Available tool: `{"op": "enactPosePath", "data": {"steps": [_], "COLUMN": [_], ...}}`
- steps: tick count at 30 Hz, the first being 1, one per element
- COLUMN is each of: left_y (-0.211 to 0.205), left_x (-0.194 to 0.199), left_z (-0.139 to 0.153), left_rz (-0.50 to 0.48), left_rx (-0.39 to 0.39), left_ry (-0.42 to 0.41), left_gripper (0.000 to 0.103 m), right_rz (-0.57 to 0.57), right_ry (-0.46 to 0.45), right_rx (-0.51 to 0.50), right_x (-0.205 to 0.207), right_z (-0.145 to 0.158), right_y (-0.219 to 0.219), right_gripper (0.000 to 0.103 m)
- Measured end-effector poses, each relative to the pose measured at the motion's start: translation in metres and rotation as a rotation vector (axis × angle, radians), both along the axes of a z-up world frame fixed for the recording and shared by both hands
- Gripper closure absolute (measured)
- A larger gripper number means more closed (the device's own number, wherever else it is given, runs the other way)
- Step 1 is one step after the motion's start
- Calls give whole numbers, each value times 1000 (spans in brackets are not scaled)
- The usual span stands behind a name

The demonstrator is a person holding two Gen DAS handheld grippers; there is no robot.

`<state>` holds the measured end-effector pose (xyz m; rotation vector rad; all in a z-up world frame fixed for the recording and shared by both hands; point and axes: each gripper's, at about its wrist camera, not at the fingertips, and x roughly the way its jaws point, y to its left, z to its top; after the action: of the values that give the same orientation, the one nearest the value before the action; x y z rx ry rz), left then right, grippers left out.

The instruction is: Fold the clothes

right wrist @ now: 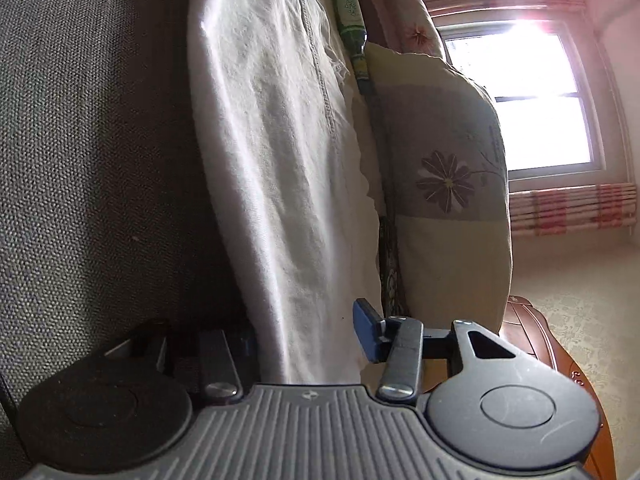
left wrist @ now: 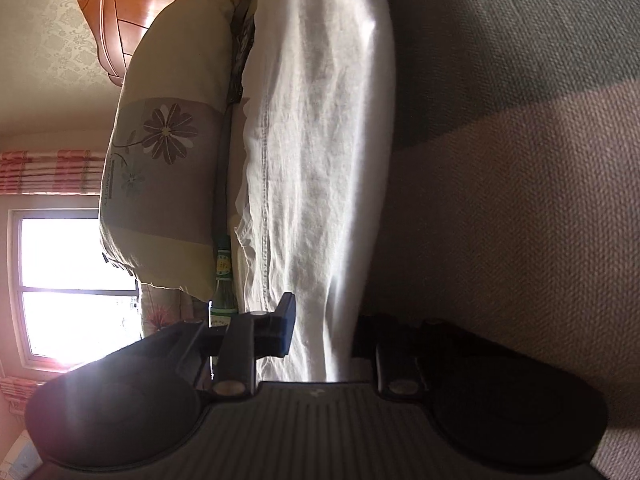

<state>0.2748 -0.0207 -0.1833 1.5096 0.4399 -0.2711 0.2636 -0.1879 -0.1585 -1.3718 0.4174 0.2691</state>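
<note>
A white garment (left wrist: 320, 152) (creased, with a stitched seam along its length) lies stretched out on grey fabric, running from the bottom centre to the top of both frames (right wrist: 280, 168), a frayed hem showing.

Bright daylight floods through a white-framed window (right wrist: 532, 104) beside pale patterned wallpaper (left wrist: 52, 40), carved orange-brown wooden headboard (left wrist: 132, 4) nearby.

I can't see my left gripper's (left wrist: 322, 336) lower finger; the white garment (left wrist: 320, 160) hides it. The green bottle (right wrist: 352, 28) is half hidden behind the pillow (right wrist: 444, 184).
</note>
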Motion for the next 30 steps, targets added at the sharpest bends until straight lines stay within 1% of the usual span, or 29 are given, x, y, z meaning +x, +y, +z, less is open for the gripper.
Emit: {"op": "enactPosePath", "data": {"steps": [2, 5, 7, 9, 11, 12, 17, 20, 24, 30], "left_y": [0, 1, 1, 1, 2, 2, 5, 7, 10, 12], "left_x": [0, 2, 2, 2, 3, 3, -4, -6, -7, -29], "left_z": [-1, 1, 1, 1, 1, 1, 8, 16, 34, 48], "left_rz": [8, 14, 21, 26, 30, 30, 32, 30, 27, 11], "left_rx": [-13, -21, -27, -33, -43, -47, -62, -65, -77, -71], "left_ry": [9, 18, 24, 28, 30, 32, 46, 41, 27, 29], "left_gripper": [99, 100, 101, 103, 103, 103, 103, 103, 103, 103], "right_rz": [10, 27, 38, 46, 49, 46, 18, 19, 14, 5], "right_ry": [4, 17, 37, 85, 69, 73, 138, 127, 121, 145], "right_rx": [-4, -28, -41, -51, -64, -57, 39, 45, 62, 105], "right_x": [0, 1, 2, 0, -2, -1, 10, 12, 13, -4], "right_z": [0, 0, -1, -7, -13, -12, 10, 19, 31, 48], "right_y": [0, 2, 3, 4, 5, 5, 2, 0, -1, -3], "right_gripper": [55, 56, 64, 94, 94, 94, 96, 96, 96, 97]}}
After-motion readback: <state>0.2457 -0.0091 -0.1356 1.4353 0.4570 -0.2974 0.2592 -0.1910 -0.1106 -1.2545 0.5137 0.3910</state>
